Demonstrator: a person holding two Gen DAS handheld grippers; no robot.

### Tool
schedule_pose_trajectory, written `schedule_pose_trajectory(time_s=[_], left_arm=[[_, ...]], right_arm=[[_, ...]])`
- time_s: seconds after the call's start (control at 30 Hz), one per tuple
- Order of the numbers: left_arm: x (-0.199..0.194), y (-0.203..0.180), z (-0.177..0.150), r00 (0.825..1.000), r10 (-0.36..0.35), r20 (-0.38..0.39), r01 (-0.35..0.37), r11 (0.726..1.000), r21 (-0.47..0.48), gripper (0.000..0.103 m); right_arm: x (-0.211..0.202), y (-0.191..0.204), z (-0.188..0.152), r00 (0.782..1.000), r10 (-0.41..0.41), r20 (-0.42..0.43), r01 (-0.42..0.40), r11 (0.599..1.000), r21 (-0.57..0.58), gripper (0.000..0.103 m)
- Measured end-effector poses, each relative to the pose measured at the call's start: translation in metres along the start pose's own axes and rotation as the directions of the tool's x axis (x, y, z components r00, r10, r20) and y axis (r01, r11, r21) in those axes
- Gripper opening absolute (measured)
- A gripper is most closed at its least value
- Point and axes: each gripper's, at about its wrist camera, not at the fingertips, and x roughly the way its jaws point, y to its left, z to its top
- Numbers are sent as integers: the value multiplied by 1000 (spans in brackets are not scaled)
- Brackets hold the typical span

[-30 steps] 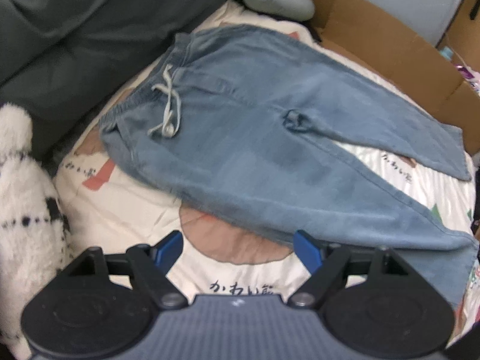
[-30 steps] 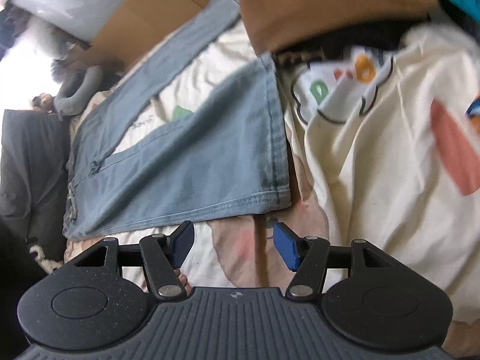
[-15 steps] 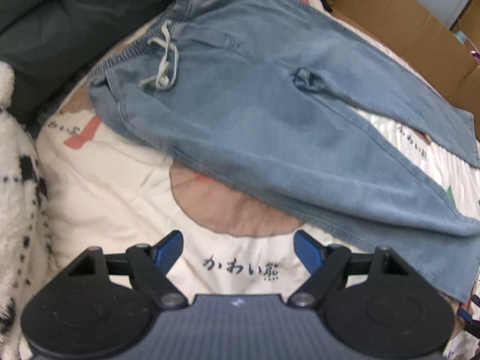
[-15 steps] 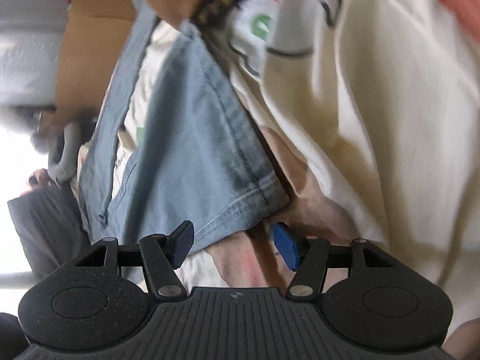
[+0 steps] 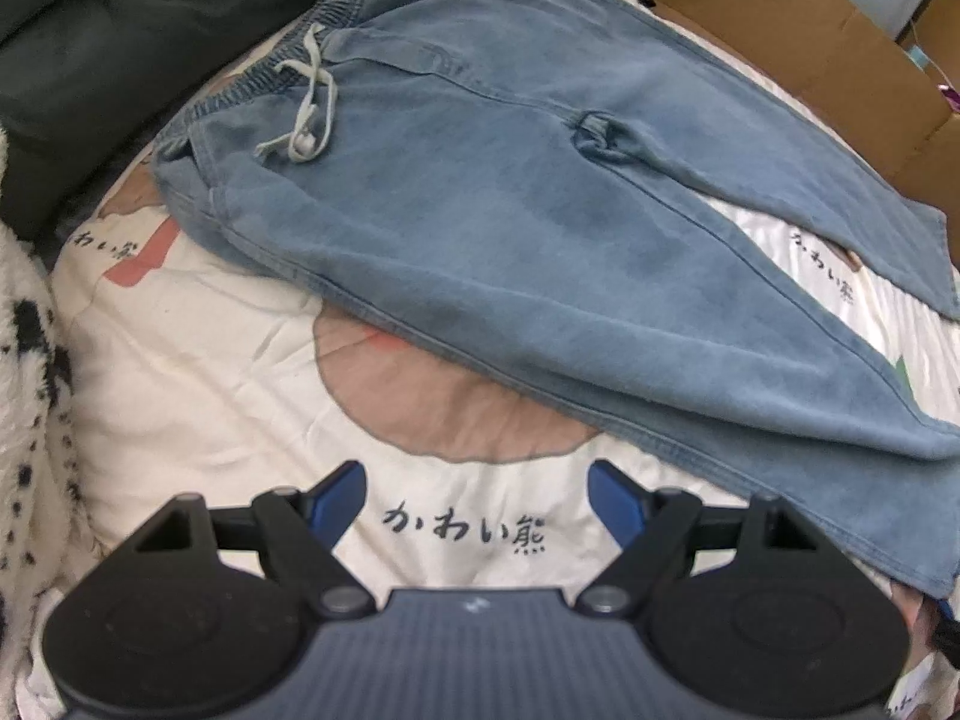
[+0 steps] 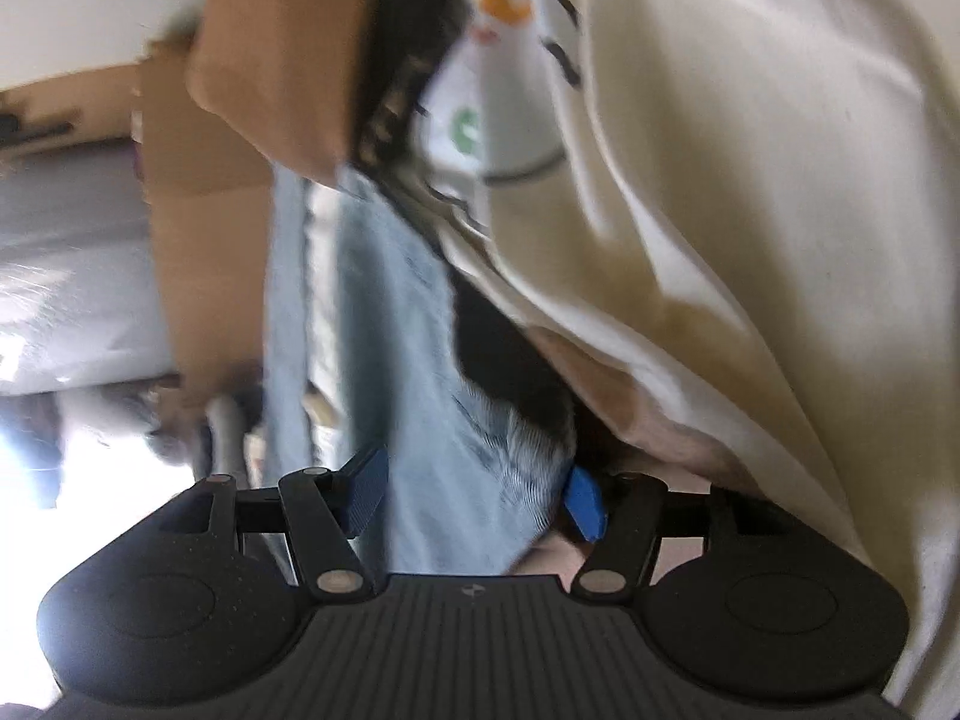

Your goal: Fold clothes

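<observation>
The whole blue jeans (image 5: 510, 228) are seen only in the left wrist view: they are spread flat on the bed cover (image 5: 198, 360), waistband w/ white drawstring (image 5: 306, 114) at the upper left, both legs running to the right. The left hand-held gripper (image 5: 477, 492) is held above bare cover near the lower edge of the jeans, its blue pads wide apart, nothing between them. In the right wrist view, which is blurred, only one leg end of the jeans (image 6: 456, 420) is shown, close up; it lies between the blue pads of the right hand-held gripper (image 6: 474, 495), which are apart, & contact w/ the cloth cannot be told. The bed cover (image 6: 750, 210) is cream w/ pink-brown shapes and black printed characters; in the right view a fold of it is raised beside the leg end. Brown cardboard (image 5: 798, 42) is seen behind the bed at the right, a dark cushion or sofa (image 5: 120, 30) at the upper left, and a white fluffy cloth w/ black spots (image 5: 24, 360) at the left edge. Cardboard (image 6: 240, 120) is seen in the right view too, above the jeans.
</observation>
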Motion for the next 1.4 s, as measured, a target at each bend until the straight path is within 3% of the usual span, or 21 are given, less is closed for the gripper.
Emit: schedule_pose_trajectory(time_s=[0.23, 0.4, 0.5, 0.57, 0.63, 0.77, 0.97, 1.4], left_arm=[[10, 0, -4, 1000, -6, -7, 6, 1000, -23, 83], [19, 8, -6, 1000, -29, 4, 30, 996, -80, 83], [24, 15, -3, 998, -54, 17, 56, 990, -133, 83], [27, 17, 0, 997, -66, 28, 70, 986, -152, 82], [30, 18, 2, 996, -79, 42, 85, 983, -165, 81], [40, 24, 8, 991, -113, 70, 126, 968, -215, 73], [59, 25, 10, 983, -154, 104, 177, 948, -264, 72], [81, 62, -5, 961, -212, 178, 270, 860, -433, 68]], right_arm=[[-7, 27, 6, 998, 41, -56, -46, 993, -104, 64], [2, 34, 11, 992, -44, -116, 18, 977, -214, 59], [12, 35, 12, 987, -103, -120, 70, 966, -250, 42], [18, 38, 13, 982, -150, -112, 115, 954, -277, 20], [19, 43, 11, 975, -196, -108, 153, 935, -320, 11], [11, 57, 6, 958, -273, -89, 213, 884, -416, 9], [-13, 90, -1, 947, -310, -78, 236, 844, -481, 9], [-50, 151, -21, 941, -336, -48, 261, 806, -531, 9]])
